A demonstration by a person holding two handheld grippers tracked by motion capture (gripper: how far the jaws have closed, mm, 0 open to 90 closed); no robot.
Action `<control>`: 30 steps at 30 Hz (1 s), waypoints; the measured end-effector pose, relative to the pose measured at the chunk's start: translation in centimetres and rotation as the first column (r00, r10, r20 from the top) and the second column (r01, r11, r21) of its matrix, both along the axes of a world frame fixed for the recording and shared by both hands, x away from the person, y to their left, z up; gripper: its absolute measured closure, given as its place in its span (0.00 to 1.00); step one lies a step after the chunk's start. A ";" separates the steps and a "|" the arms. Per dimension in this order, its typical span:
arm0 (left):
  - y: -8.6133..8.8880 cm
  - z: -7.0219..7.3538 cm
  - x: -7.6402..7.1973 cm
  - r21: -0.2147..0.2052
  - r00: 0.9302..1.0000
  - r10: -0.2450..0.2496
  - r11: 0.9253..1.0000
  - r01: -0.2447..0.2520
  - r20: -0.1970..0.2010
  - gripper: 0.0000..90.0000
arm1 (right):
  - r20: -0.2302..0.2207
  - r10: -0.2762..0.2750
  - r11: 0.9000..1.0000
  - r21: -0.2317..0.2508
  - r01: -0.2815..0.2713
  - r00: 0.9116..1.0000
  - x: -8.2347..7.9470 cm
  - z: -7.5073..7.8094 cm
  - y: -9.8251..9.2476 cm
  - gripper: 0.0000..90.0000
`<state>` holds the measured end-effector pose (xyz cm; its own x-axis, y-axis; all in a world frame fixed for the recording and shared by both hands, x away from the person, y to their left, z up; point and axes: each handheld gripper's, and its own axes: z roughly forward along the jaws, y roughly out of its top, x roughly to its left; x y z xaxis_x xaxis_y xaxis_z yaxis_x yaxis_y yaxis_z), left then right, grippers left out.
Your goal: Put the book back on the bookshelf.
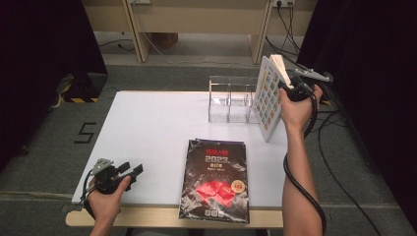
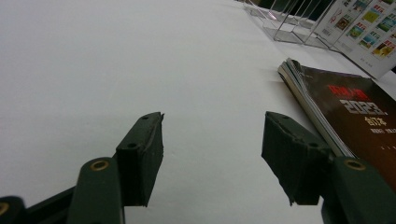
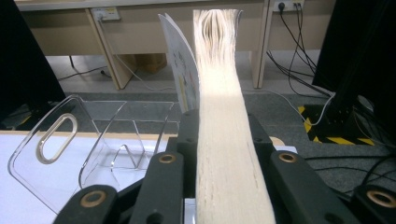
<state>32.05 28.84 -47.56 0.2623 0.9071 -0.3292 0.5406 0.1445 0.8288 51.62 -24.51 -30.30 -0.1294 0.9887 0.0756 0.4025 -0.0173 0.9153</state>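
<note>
While the left gripper (image 1: 132,169) is idling open, the right gripper (image 1: 285,87) is clamping the thick book (image 1: 268,98) upright beside the rack (image 1: 231,98); heavy, floppy-covered, probably best pinched mid-pages.

place: recording lab | cues: black curtains (image 1: 44,59), hazard-taped stands (image 1: 78,88) (floor cables (image 1: 344,162) too)
</note>
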 end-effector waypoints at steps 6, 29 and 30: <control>0.1 0.0 0.0 0.004 1.000 0.002 1.000 -0.002 -0.001 0.42 | 0.008 -0.002 1.000 0.003 0.002 1.000 0.2 0.1 0.1 0.83; 0.2 0.0 0.0 0.004 1.000 0.006 1.000 -0.006 0.002 0.42 | 0.063 -0.015 1.000 0.005 0.015 0.998 2.0 0.6 0.3 0.83; 0.2 0.0 0.0 0.005 1.000 0.006 1.000 -0.006 0.002 0.42 | 0.068 -0.019 1.000 0.003 0.019 0.998 2.1 0.7 0.3 0.83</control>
